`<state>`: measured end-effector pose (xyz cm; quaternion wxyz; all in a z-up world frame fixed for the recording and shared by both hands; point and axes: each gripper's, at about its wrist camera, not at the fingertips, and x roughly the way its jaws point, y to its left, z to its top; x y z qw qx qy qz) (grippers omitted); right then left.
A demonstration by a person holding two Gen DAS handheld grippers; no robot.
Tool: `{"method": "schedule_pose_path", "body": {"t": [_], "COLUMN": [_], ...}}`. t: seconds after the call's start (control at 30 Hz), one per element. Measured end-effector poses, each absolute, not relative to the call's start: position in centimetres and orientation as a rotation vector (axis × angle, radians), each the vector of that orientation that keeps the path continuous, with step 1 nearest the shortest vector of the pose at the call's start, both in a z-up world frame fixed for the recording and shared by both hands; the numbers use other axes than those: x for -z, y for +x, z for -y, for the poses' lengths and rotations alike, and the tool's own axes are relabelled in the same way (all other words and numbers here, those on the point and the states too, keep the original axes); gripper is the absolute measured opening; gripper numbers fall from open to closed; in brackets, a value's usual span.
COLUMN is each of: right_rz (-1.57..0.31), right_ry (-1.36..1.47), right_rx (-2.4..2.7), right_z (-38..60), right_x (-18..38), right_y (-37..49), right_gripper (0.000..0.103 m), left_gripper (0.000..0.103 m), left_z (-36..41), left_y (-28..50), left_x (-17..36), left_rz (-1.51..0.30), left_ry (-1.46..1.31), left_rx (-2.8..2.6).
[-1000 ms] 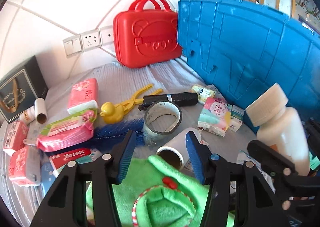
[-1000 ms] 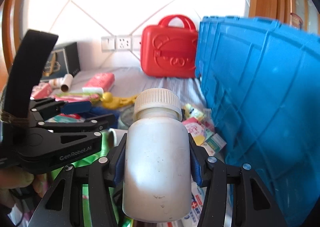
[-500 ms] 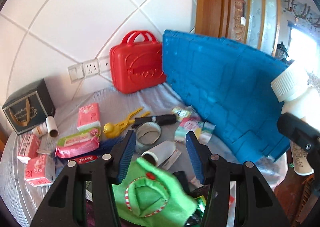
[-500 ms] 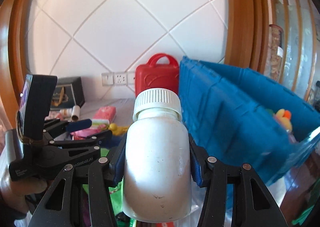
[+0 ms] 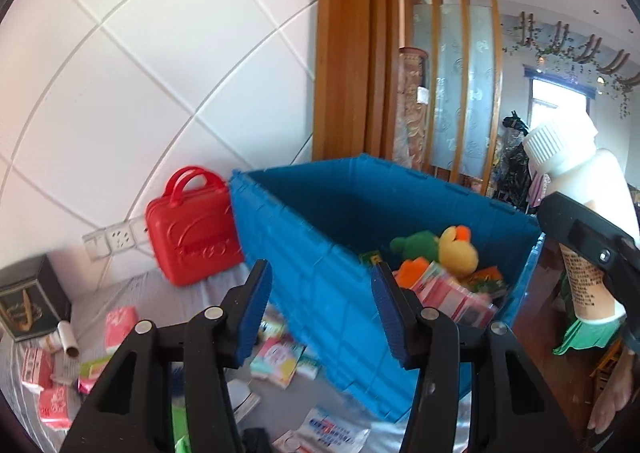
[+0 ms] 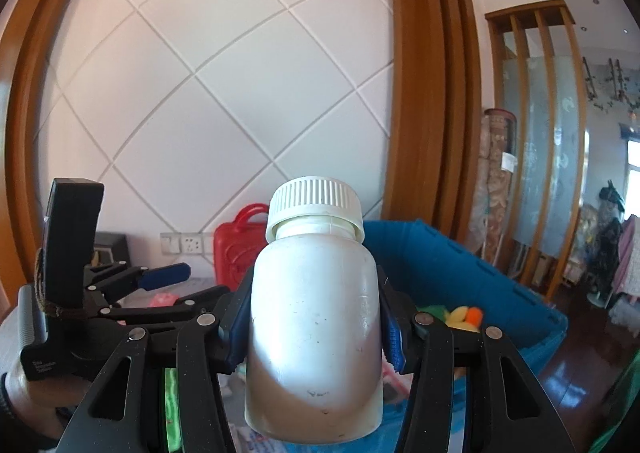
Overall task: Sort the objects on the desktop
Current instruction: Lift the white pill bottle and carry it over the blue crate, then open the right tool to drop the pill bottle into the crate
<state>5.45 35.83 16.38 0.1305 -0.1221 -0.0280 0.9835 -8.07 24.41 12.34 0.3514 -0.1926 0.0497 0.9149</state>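
My right gripper (image 6: 316, 329) is shut on a white plastic bottle (image 6: 314, 329) with a ribbed white cap, held upright high above the table. The bottle also shows in the left wrist view (image 5: 580, 213) at the far right, beside the blue crate (image 5: 320, 253). The crate (image 6: 460, 273) holds a plush toy (image 5: 452, 245) and several packets. My left gripper (image 5: 320, 313) is open and empty, raised above the table in front of the crate's near wall. It shows in the right wrist view (image 6: 168, 289) at the left.
A red toy suitcase (image 5: 192, 229) stands against the tiled wall left of the crate. Pink tissue packs (image 5: 120, 321), a paper roll (image 5: 68, 341) and small packets (image 5: 276, 361) lie on the grey table. A black box (image 5: 28, 301) stands far left.
Both grippers have risen well above the table. The bottle has gone up with the right gripper. The crate's inside has come into view.
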Motion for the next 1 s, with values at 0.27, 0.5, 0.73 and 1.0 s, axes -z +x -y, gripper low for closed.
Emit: {"method": "schedule_pose_path", "body": {"t": [0.27, 0.5, 0.73, 1.0], "right_rz": [0.065, 0.028, 0.000, -0.003], "right_ry": [-0.319, -0.364, -0.432, -0.411], "right_rx": [-2.791, -2.722, -2.689, -2.977], "right_z": [-42.1, -47.5, -49.9, -39.4], "right_x": [-18.2, -17.2, -17.2, -13.8], "right_y": [6.2, 4.1, 1.7, 4.2], "right_gripper": [0.052, 0.055, 0.103, 0.103], "left_gripper": [0.051, 0.051, 0.051, 0.051], "left_z": [-29.1, -29.4, -23.9, -14.3], "left_y": [-7.5, -7.5, -8.6, -8.8], "left_x": [-13.7, -12.8, -10.7, -6.9], "left_rz": [-0.100, -0.113, -0.125, -0.108], "left_ry": [-0.450, -0.467, -0.521, -0.579], "left_rx": [-2.271, -2.306, -2.449, -2.632]}}
